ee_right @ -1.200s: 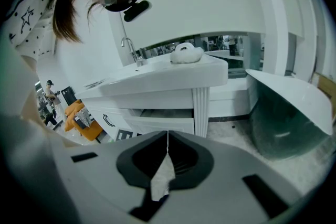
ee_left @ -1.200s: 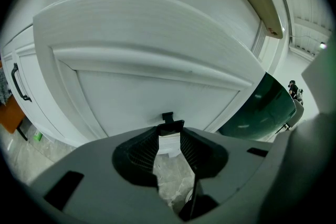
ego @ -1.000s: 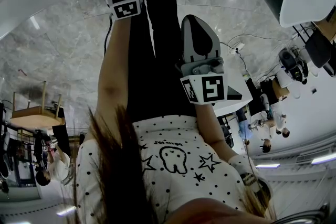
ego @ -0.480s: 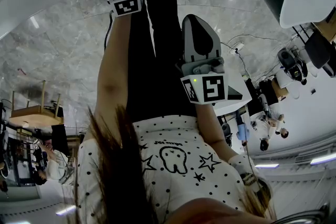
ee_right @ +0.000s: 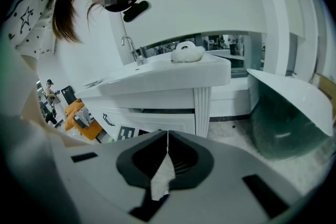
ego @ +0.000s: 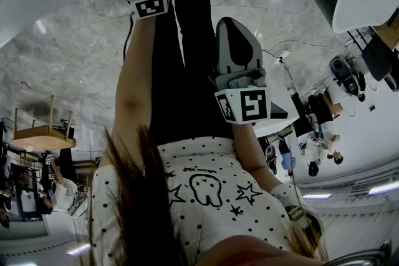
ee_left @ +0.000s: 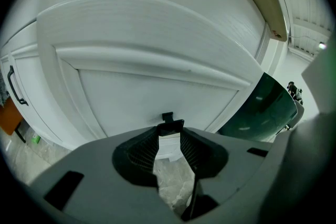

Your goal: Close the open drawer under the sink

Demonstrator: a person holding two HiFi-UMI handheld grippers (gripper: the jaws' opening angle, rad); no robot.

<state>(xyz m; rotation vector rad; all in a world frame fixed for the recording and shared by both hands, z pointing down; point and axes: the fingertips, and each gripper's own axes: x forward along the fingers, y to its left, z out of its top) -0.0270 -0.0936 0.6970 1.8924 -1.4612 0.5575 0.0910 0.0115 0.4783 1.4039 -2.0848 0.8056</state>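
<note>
Gripping the black drawer handle [ee_left: 172, 125] on the white drawer front [ee_left: 152, 89] with the left gripper [ee_left: 170, 132], holding the right gripper [ee_right: 167, 136] clenched empty, facing the sink [ee_right: 173, 73].

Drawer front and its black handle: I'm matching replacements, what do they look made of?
Drawer front: white painted wood or MDF; matte, with moulded frame. Handle, between the left gripper's jaws: black, matte, likely metal; too small to be sure.

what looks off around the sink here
The drawer under the sink sticks out of the white vanity, with a dark gap above its front. The left gripper is shut on a small black handle on a white panelled front. Nothing looks spilled or broken.
</note>
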